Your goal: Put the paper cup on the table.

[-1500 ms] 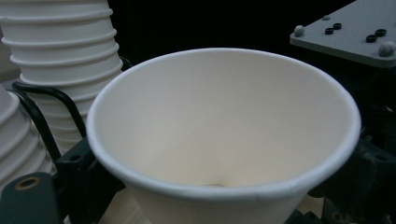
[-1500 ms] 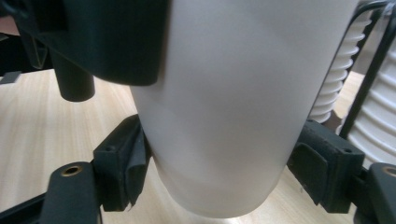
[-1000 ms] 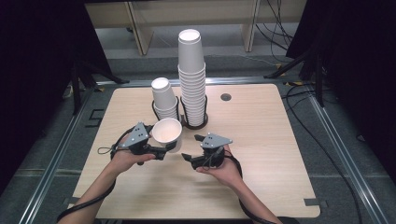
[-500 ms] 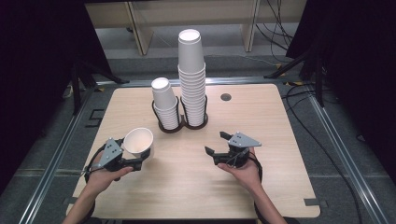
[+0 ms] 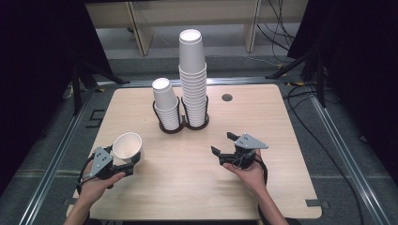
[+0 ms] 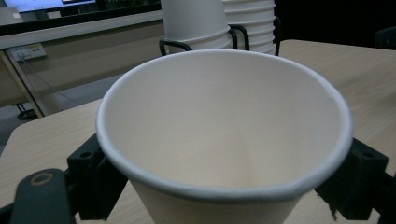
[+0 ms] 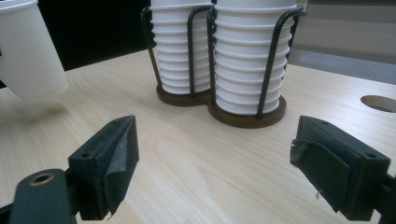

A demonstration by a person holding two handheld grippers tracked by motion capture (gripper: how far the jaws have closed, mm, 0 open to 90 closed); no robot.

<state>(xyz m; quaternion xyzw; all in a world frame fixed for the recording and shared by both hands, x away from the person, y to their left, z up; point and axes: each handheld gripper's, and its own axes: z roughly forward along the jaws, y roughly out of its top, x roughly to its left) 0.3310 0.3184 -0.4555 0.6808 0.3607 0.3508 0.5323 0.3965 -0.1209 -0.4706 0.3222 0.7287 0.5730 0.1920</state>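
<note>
Paper cup point(image 5: 127, 146), pinched by left gripper point(image 5: 123, 160), has moved lower-left; right gripper point(image 5: 223, 143) spread.

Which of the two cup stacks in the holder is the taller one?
The right-hand stack as seen from above is the taller; its top cup rises well above the shorter stack beside it on the left. Both stand upright in the black wire holder.

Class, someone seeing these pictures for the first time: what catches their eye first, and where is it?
Two stacks of white cups in a black wire holder at the table's far middle, the tall stack towering over the short stack. Near the front left, the left gripper clamps a single cup; the right gripper is open at front right.
</note>
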